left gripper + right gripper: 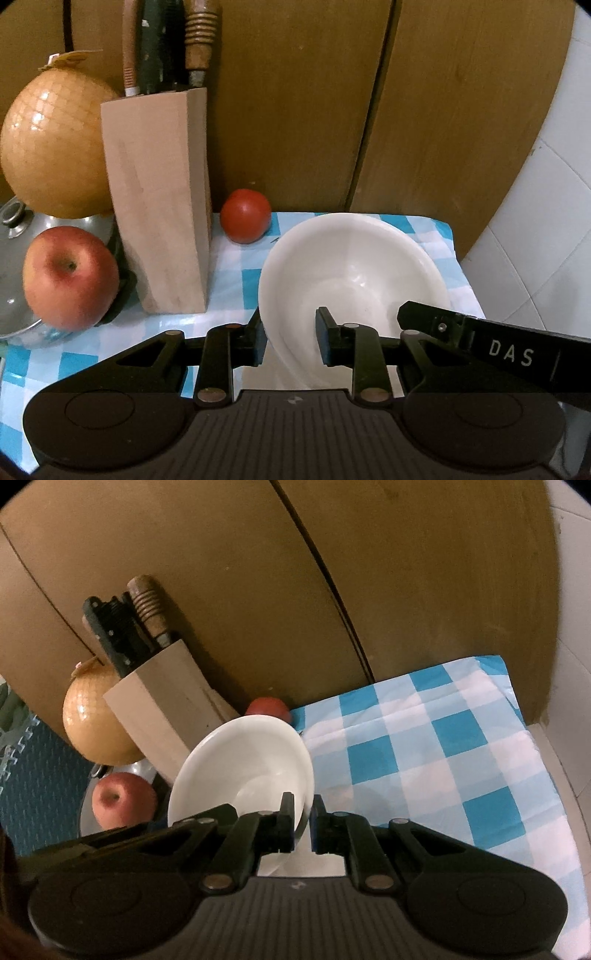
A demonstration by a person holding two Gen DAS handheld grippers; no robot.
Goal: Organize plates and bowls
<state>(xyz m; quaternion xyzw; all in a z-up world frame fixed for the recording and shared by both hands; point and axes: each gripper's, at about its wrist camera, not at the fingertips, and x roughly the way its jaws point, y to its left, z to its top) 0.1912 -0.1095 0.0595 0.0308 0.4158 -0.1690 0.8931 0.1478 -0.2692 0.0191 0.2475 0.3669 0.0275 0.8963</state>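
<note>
Our right claw point(303, 825) was clenched on the rim of the white bowl point(243, 768), one pad inside and one outside the wall, so the bowl hung tilted with its mouth turned toward the camera and its near edge pinched; we judged that this edge grip was chosen because a bowl that wide cannot be spanned across its body. Our left claw point(291, 341) straddled the same rim on the bowl's left side, but its jaws stood apart with daylight between the pads and the porcelain, so it was released, not gripping; the weight, we reckoned, was carried by the right claw alone. The bowl point(354, 273) sat over the blue-and-white checked cloth point(443, 753) covering the counter, at its far left part, and whether its base touched the cloth we could not tell. Just left of it stood the wooden knife block point(159, 203), with a tomato point(245, 216) behind the bowl against the brown cabinet doors point(295, 103). Farther left an apple point(70, 277) and a netted pomelo point(55, 144) rested on a steel pot lid point(14, 229). The open cloth on the right seemed the likeliest place to set the bowl down.
</note>
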